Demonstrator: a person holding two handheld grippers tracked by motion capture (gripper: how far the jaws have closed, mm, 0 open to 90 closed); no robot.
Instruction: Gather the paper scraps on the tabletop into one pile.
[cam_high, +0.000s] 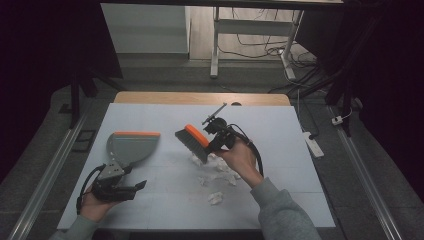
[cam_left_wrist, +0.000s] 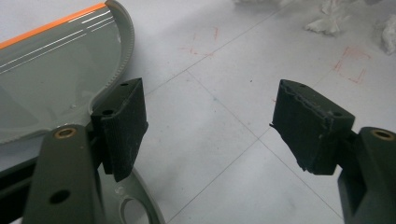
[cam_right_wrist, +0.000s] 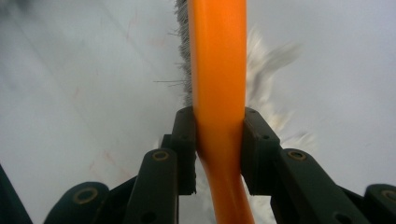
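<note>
High view: brush slants, bristle end seemingly down-left, handle toward right gripper.

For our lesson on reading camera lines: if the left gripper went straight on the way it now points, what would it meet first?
Probably the bare white tabletop between its open jaws; the left gripper points down at it. The grey plastic dustpan with an orange edge lies off to one side.

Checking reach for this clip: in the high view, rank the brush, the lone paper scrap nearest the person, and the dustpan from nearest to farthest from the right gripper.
1. Brush: clamped in the right gripper, head at its left.
2. Lone paper scrap: toward the person, below the hand.
3. Dustpan: far left, by the left gripper.
</note>
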